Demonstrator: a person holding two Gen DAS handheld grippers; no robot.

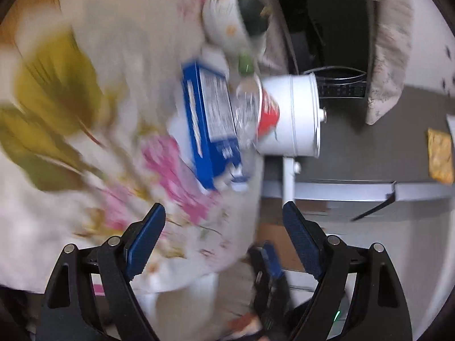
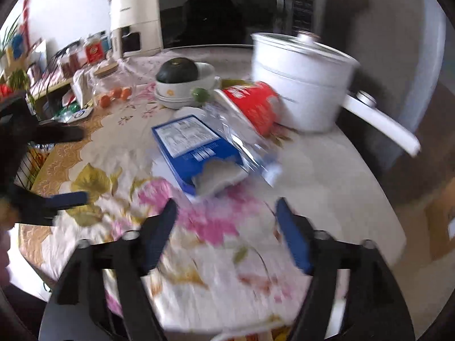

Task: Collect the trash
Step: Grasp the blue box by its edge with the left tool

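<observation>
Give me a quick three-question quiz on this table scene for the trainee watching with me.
1. True or false: the blue box lies flat with a torn end facing the right hand-held gripper.
2. What lies tipped against the white pot? A) the red cup B) a glass jar C) a spoon
3. Fill in: the clear plastic bottle has a ____ cap.

Key: 1 true; 2 A; 3 green. Neither the right nor the left hand-held gripper holds anything.

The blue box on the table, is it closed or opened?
Opened. The blue box lies flat on the flowered tablecloth, and its near end is torn open, showing a pale inside.
</observation>
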